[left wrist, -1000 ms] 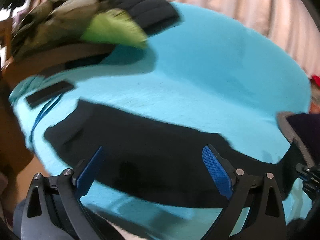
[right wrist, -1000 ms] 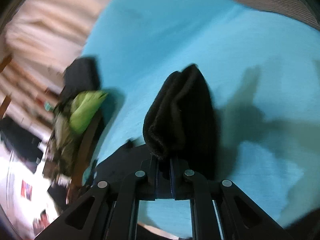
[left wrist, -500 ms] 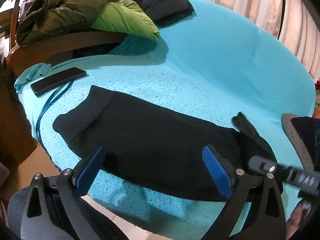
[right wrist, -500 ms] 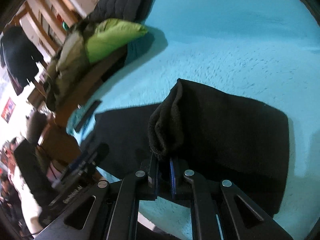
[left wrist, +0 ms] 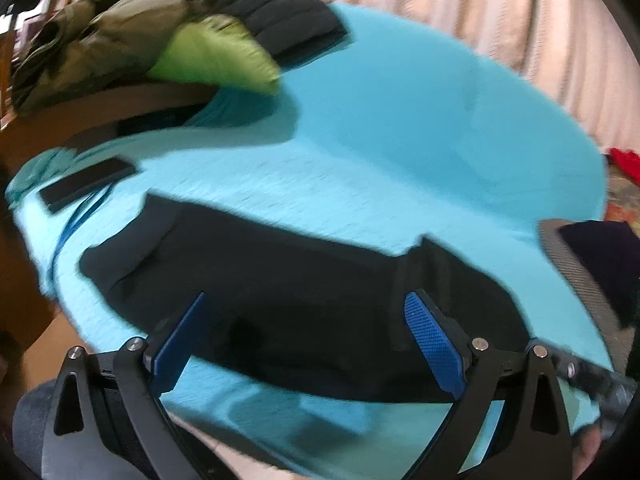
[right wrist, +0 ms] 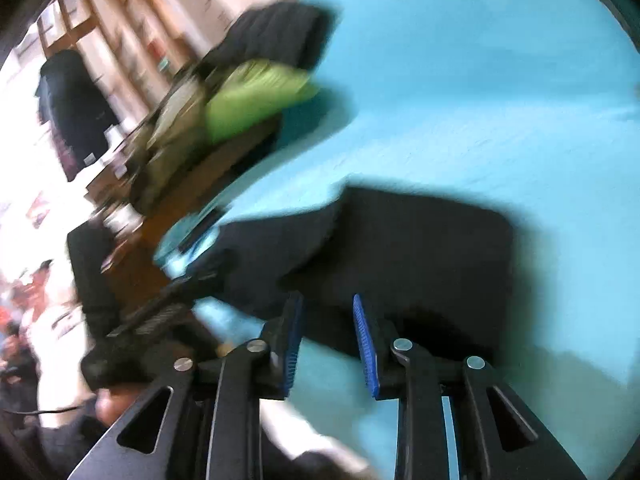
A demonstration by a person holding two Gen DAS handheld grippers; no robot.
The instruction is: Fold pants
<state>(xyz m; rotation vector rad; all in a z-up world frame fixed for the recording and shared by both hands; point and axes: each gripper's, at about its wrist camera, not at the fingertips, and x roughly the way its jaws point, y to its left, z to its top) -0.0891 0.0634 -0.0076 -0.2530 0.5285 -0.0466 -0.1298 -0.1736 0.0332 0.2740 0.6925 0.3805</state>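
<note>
Black pants [left wrist: 280, 292] lie flat across the near part of a turquoise bed cover [left wrist: 400, 152], with their right end folded back over the rest [left wrist: 452, 280]. They also show in the right wrist view [right wrist: 400, 248]. My left gripper [left wrist: 308, 336] is open and empty, held just above the pants' near edge. My right gripper [right wrist: 326, 336] is open and empty, its blue pads apart, right at the near edge of the folded end. Both views are motion-blurred.
A black phone [left wrist: 86, 186] and a blue cord [left wrist: 76, 220] lie on the cover at the left. A pile of jackets, green [left wrist: 216, 56] and black [left wrist: 276, 12], sits at the back left on a wooden chair. A curtain [left wrist: 520, 20] hangs behind.
My right gripper was shut on the pants' end and carried it over the rest; now it has let go and opened. The folded end lies flat. My left gripper stayed open.
</note>
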